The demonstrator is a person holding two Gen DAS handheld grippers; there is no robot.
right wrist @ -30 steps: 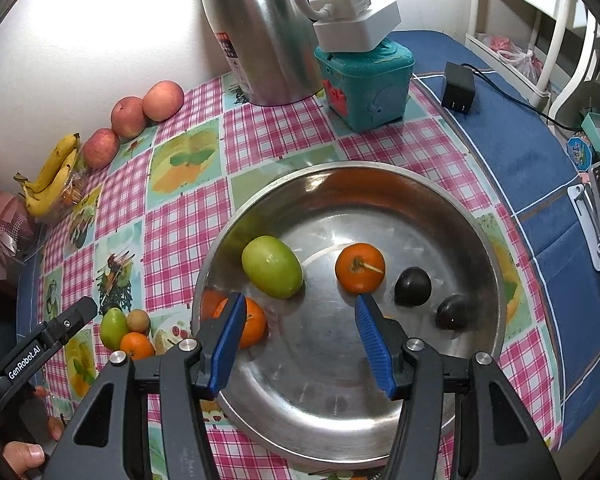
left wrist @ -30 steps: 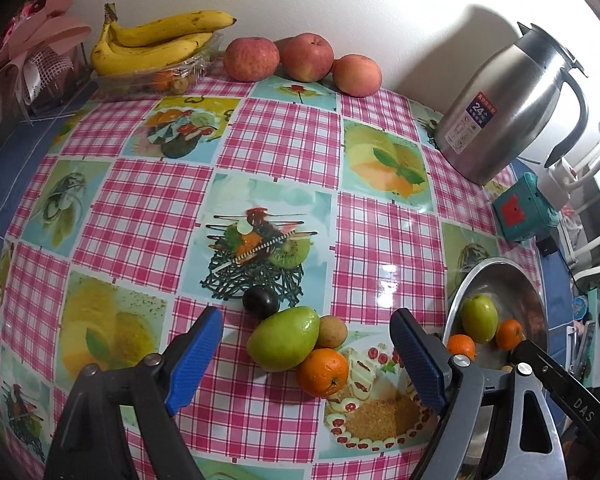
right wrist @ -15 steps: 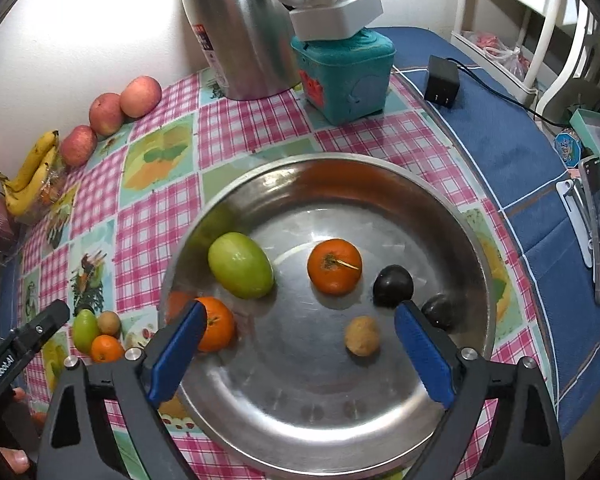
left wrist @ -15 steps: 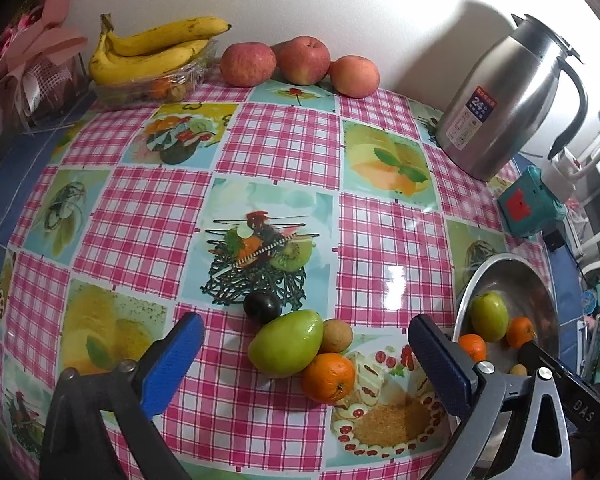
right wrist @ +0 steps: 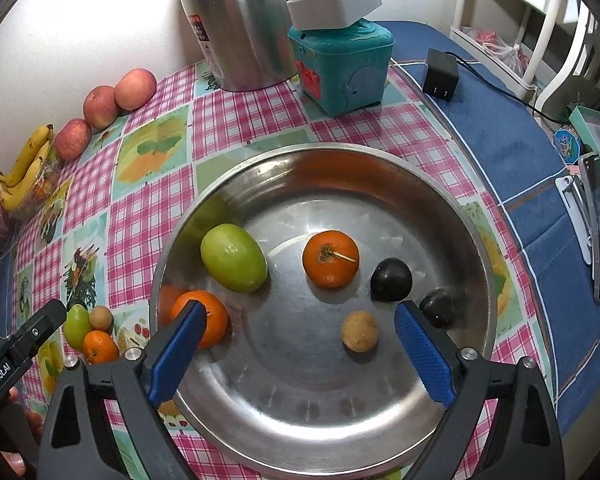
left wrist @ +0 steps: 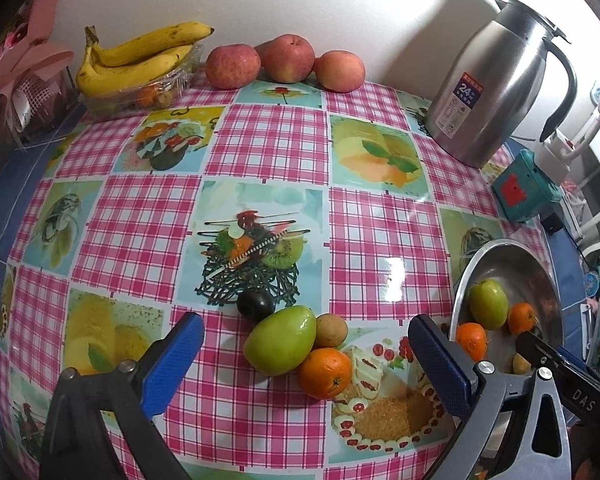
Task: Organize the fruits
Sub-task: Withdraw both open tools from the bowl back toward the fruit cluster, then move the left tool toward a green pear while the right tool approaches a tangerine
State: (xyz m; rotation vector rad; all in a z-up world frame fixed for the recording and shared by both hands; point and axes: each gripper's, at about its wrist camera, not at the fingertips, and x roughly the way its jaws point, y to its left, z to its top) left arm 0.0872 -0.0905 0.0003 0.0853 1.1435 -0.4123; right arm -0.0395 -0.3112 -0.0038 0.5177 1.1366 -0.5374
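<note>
Both grippers had spread wider than a second before, and a small brown fruit [right wrist: 359, 330] that was not in the bowl [right wrist: 380, 440] then lay between the jaws of the right gripper [right wrist: 298, 354], which stood apart and empty over the bowl's near rim, probably just after a drop. Around it sat a green mango [right wrist: 233, 258], two oranges and two dark plums. The left gripper [left wrist: 305, 364] hovered with jaws apart, also empty, facing the cluster remaining on the table left of the bowl: a second mango [left wrist: 280, 339], its long axis slanting from near-left to far-right, touching a plum [left wrist: 255, 304], a brown fruit and an orange [left wrist: 325, 372].
</note>
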